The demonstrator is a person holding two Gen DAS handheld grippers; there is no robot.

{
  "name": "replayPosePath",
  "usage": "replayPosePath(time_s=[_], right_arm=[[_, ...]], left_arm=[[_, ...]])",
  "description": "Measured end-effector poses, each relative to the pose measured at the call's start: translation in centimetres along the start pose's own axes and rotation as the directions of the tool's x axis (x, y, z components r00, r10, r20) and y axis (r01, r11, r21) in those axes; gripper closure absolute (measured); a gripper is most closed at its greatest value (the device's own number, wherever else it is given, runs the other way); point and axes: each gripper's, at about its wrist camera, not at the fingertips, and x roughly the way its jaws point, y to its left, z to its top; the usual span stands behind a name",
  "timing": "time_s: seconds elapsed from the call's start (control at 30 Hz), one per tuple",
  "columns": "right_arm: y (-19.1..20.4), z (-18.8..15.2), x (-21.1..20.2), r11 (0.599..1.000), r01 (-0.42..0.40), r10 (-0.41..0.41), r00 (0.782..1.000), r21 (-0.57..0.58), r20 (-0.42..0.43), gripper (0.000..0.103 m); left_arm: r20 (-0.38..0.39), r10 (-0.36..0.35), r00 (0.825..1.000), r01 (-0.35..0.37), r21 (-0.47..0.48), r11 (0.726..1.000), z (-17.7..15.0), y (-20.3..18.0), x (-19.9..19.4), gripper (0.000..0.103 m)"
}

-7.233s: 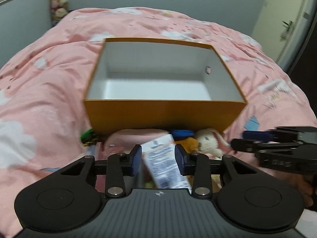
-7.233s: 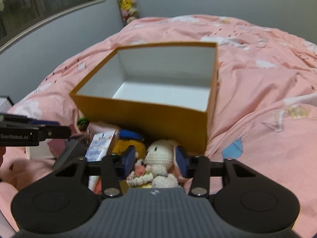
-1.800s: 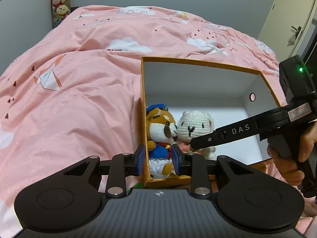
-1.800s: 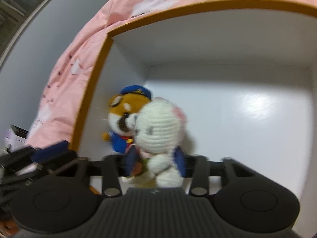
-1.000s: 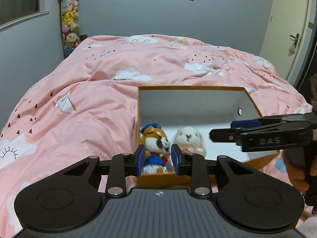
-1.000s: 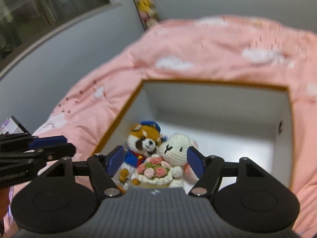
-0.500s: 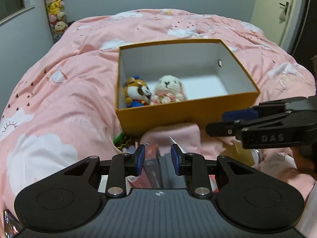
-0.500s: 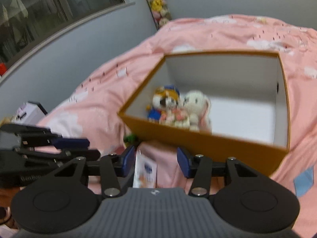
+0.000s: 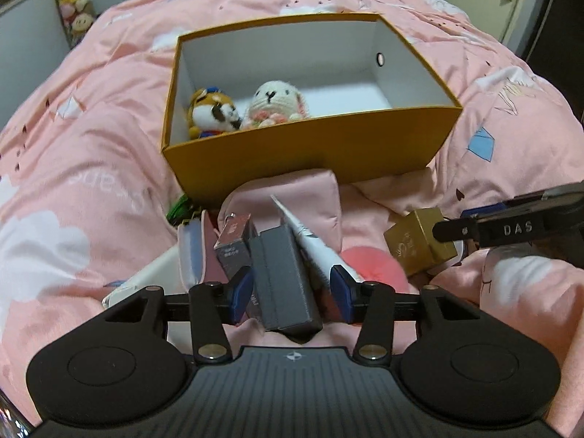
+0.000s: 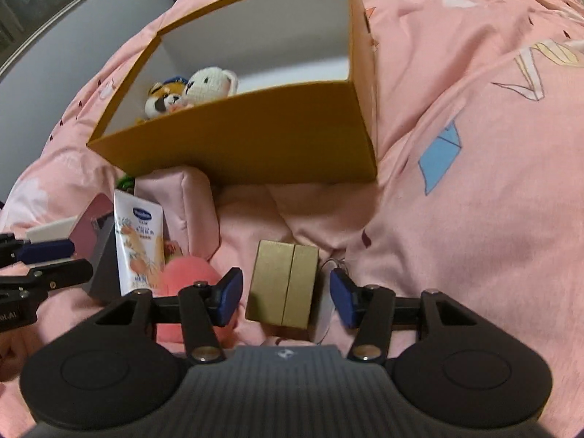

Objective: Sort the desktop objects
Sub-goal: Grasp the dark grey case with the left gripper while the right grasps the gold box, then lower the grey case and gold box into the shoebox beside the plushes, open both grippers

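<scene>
An orange box [image 9: 310,153] with white inside stands on the pink bed and holds a fox plush [image 9: 211,111] and a white bunny plush [image 9: 275,104]; it also shows in the right wrist view [image 10: 255,138]. My left gripper [image 9: 292,288] is open around a dark grey box [image 9: 281,277], beside a white tube [image 9: 310,241]. My right gripper [image 10: 284,292] is open around a gold box [image 10: 283,283], which also shows in the left wrist view [image 9: 416,246].
In front of the orange box lie a pink pouch [image 9: 292,200], a small maroon-grey carton [image 9: 233,244], a round pink item [image 10: 186,273], a green object [image 9: 179,210] and a white flat box [image 10: 51,233]. The pink duvet [image 10: 474,182] spreads all around.
Both grippers dropped lower toward the pile in front of the box and opened wider. The left now straddles the grey box, the right the gold box.
</scene>
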Motion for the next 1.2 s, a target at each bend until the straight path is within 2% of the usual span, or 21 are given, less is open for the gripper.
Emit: replayPosePath(time_s=[0.07,0.3,0.43,0.63,0.73,0.87,0.97,1.07,1.2], right_arm=[[0.4,0.2,0.8,1.000,0.009,-0.010,0.999,-0.025,-0.032,0.041],[1.0,0.1,2.7,0.999,-0.012,0.009,0.998,-0.046,-0.055,0.041],[1.1,0.1,3.3,0.998,-0.033,0.030,0.997,-0.044,-0.071,0.047],[1.1,0.2,4.3,0.999,-0.029,0.025,0.996,-0.045,-0.090,0.049],[0.9,0.1,4.0,0.999,-0.037,0.033,0.996,-0.036,-0.083,0.049],[0.8,0.1,2.8,0.998,-0.061,0.059,0.996,-0.024,-0.061,0.050],[0.8,0.5,1.2,0.996,-0.081,0.080,0.996,-0.021,-0.039,0.051],[1.3,1.8,-1.4,0.991,-0.126,0.125,0.992,-0.036,-0.010,0.052],[2.2,4.7,-5.3,0.974,-0.220,0.224,0.973,-0.059,0.062,0.052]], left_arm=[[-0.008,-0.010,1.000,0.010,-0.031,0.999,0.0,0.6,0.2,0.048],[-0.041,0.001,0.999,-0.002,-0.042,0.999,-0.8,0.5,2.2,0.048],[-0.049,-0.011,0.999,0.009,-0.042,0.999,-1.0,0.4,2.6,0.048],[-0.037,-0.023,0.999,0.020,-0.080,0.997,-1.2,0.8,3.2,0.049],[-0.044,-0.021,0.999,0.017,-0.101,0.995,-1.2,0.9,3.6,0.061],[-0.037,-0.029,0.999,0.024,-0.120,0.992,-1.1,1.3,3.1,0.062],[0.002,-0.022,1.000,0.022,-0.117,0.993,-0.4,1.5,1.1,0.063],[0.079,-0.010,0.997,0.018,-0.111,0.994,0.7,2.0,-2.0,0.063],[0.214,-0.022,0.977,0.055,-0.149,0.987,3.3,2.5,-5.8,0.063]])
